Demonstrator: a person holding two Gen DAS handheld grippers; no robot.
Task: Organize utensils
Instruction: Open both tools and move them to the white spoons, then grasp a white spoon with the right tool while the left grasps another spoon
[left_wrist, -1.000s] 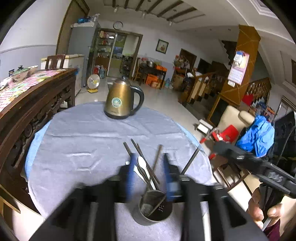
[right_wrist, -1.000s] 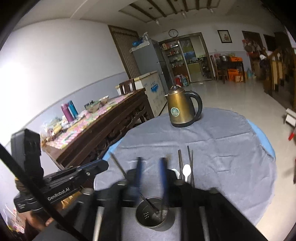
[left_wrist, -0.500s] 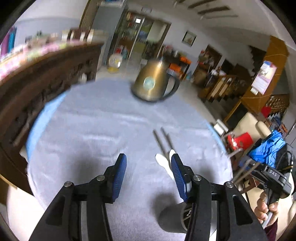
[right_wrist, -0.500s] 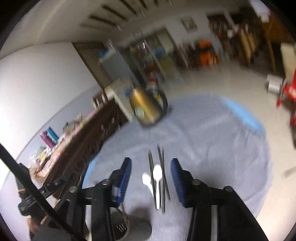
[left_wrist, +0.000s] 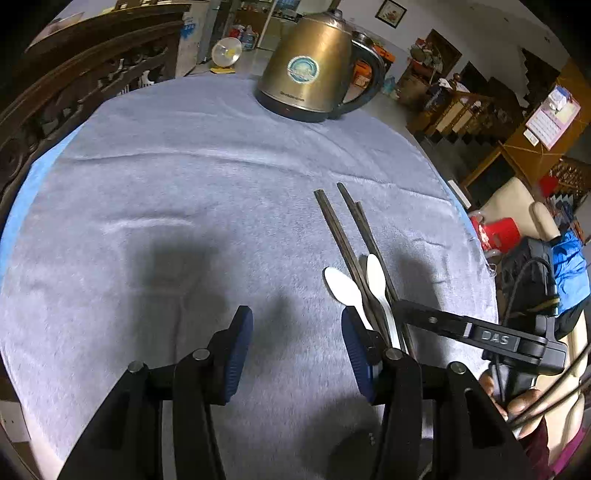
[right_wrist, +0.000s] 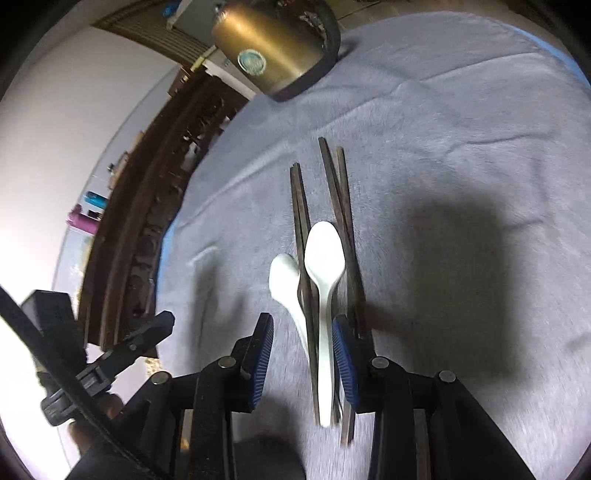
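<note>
Two white spoons (right_wrist: 324, 258) and several dark chopsticks (right_wrist: 334, 192) lie side by side on the grey-blue tablecloth (right_wrist: 461, 155). My right gripper (right_wrist: 303, 354) is open and low over their handle ends; the spoon handles run between its blue pads (right_wrist: 263, 354). In the left wrist view the spoons (left_wrist: 341, 284) and chopsticks (left_wrist: 345, 236) lie just right of my open, empty left gripper (left_wrist: 297, 343). The right gripper's finger (left_wrist: 472, 330) reaches in over the handles there. The metal utensil cup is out of view.
A bronze electric kettle (left_wrist: 314, 70) stands at the far side of the round table; it also shows in the right wrist view (right_wrist: 269, 40). A dark carved wooden sideboard (left_wrist: 74, 74) runs along the left. The table edge (left_wrist: 476, 236) curves close on the right.
Both grippers have dropped low and forward over the table, and the right one has closed in on the spoons and chopsticks. The metal cup seen a second ago has left both views.
</note>
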